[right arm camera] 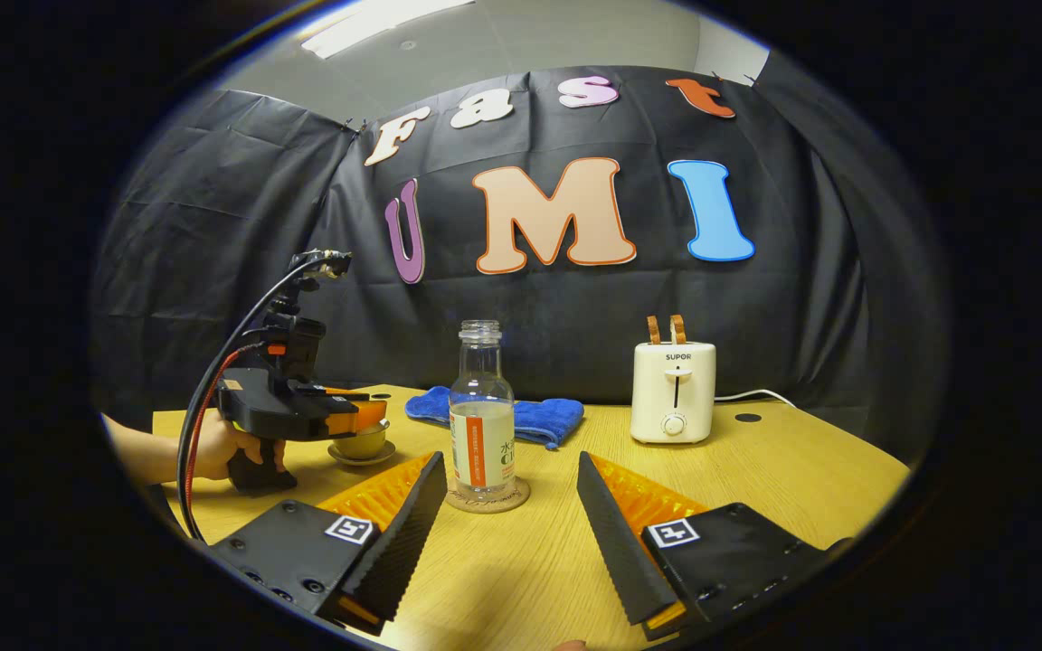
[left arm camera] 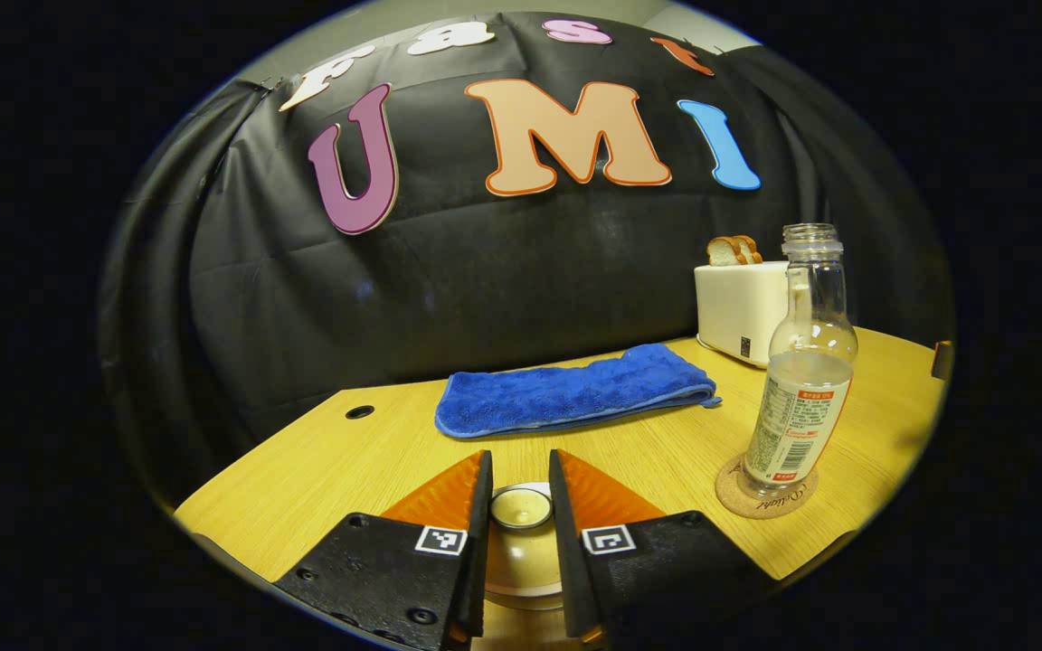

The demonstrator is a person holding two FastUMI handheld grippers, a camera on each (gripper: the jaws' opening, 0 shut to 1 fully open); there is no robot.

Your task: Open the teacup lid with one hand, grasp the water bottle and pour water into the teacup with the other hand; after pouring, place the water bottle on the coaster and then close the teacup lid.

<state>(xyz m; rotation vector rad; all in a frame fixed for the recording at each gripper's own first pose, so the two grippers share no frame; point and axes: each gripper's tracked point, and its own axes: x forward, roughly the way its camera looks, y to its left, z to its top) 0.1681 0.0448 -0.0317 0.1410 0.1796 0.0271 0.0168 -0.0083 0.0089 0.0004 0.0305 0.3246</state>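
Note:
The pale teacup lid (left arm camera: 521, 561) lies between my left gripper's (left arm camera: 520, 475) fingers, which press on both sides of its round knob (left arm camera: 521, 507). In the right gripper view, that left gripper (right arm camera: 360, 418) sits over the teacup (right arm camera: 364, 443) on its saucer, held by a hand (right arm camera: 213, 452); whether the lid rests on the cup is hidden. The clear, uncapped water bottle (left arm camera: 800, 362), about half full, stands upright on the cork coaster (left arm camera: 765, 495). My right gripper (right arm camera: 507, 502) is open just in front of the bottle (right arm camera: 481, 407) and coaster (right arm camera: 487, 499), holding nothing.
A folded blue towel (left arm camera: 575, 391) lies at the back of the wooden table (left arm camera: 349, 470). A cream toaster (right arm camera: 673, 391) with bread slices stands at the back right, its cord trailing right. The towel (right arm camera: 535, 418) is behind the bottle.

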